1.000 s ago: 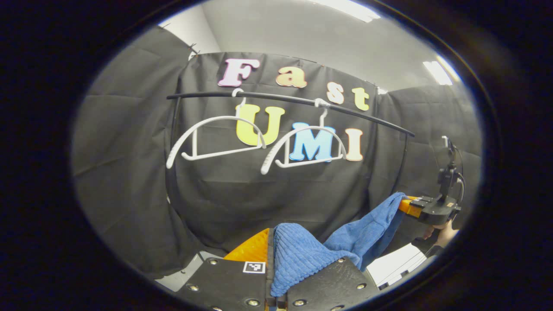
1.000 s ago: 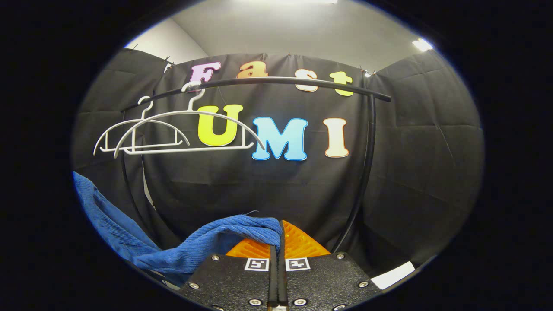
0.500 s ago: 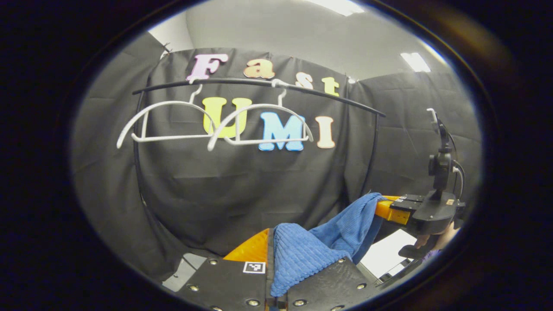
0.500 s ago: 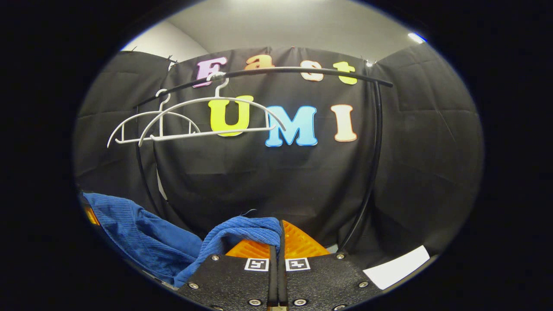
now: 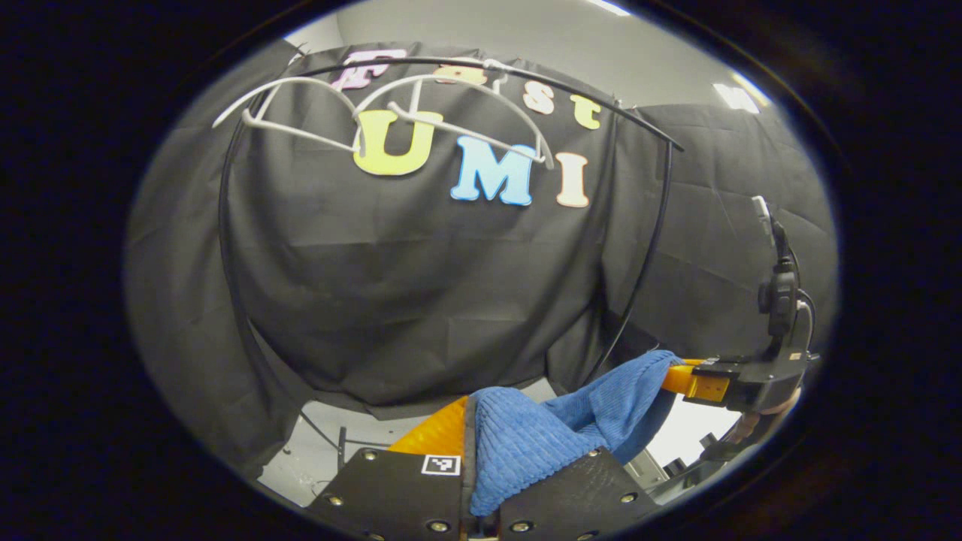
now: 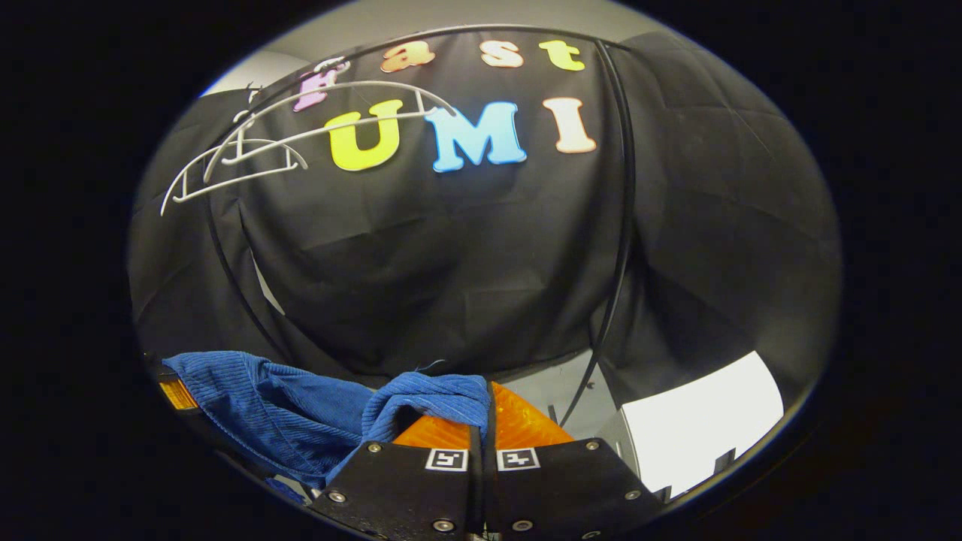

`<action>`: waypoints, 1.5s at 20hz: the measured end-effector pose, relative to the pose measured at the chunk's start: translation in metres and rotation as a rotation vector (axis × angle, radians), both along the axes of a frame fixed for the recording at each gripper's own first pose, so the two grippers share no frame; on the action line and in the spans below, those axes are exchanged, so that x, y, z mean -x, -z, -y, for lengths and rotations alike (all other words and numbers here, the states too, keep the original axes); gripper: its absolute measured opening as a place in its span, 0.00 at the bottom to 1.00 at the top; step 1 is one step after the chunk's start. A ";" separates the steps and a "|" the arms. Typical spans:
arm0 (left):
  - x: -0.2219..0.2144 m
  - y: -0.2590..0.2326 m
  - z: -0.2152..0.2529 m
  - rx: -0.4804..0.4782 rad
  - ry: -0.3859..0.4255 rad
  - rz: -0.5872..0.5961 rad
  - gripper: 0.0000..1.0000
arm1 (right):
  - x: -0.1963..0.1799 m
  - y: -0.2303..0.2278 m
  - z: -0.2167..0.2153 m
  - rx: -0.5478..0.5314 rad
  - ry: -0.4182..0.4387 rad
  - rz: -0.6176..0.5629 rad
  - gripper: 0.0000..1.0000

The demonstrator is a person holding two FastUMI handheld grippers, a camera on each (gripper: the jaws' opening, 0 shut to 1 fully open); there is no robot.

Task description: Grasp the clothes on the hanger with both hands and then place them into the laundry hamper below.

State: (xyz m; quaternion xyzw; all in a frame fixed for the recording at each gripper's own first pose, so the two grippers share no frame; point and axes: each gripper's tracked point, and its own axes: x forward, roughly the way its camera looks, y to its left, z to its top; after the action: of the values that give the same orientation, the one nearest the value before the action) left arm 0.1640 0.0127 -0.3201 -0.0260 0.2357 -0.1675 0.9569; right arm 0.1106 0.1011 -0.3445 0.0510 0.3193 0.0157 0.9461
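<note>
Now the left gripper (image 5: 472,421) is pinching one end of the blue garment (image 5: 560,432), fingers closed on it, while the right gripper (image 6: 487,409) is clamping the other end. Cloth is sagging between them, well below the bare white hangers (image 5: 391,113) on the black rail (image 5: 601,101).

The garment (image 5: 526,443) is ribbed, matt blue cloth; the hangers (image 5: 458,113) look smooth white plastic.

Two hangers (image 5: 391,113) hang side by side on the rail (image 5: 571,86), up near its left end. Well below the rail, the cloth (image 5: 556,436) stretches between both claws.
</note>
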 end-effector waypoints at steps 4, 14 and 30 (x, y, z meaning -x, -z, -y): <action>0.005 0.059 0.000 0.001 -0.007 -0.089 0.05 | 0.015 0.056 -0.003 -0.008 0.018 -0.104 0.00; 0.019 0.214 -0.037 -0.102 -0.050 -0.269 0.06 | 0.035 0.168 -0.007 0.010 0.034 -0.282 0.03; 0.027 0.260 -0.049 -0.147 -0.026 -0.352 0.14 | 0.081 0.215 -0.025 0.045 -0.024 -0.405 0.15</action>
State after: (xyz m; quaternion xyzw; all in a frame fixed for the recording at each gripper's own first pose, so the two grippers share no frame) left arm 0.1374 0.0614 -0.5804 0.0118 0.4109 -0.1303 0.9022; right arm 0.0299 0.1265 -0.5594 0.0281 0.5038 0.0092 0.8633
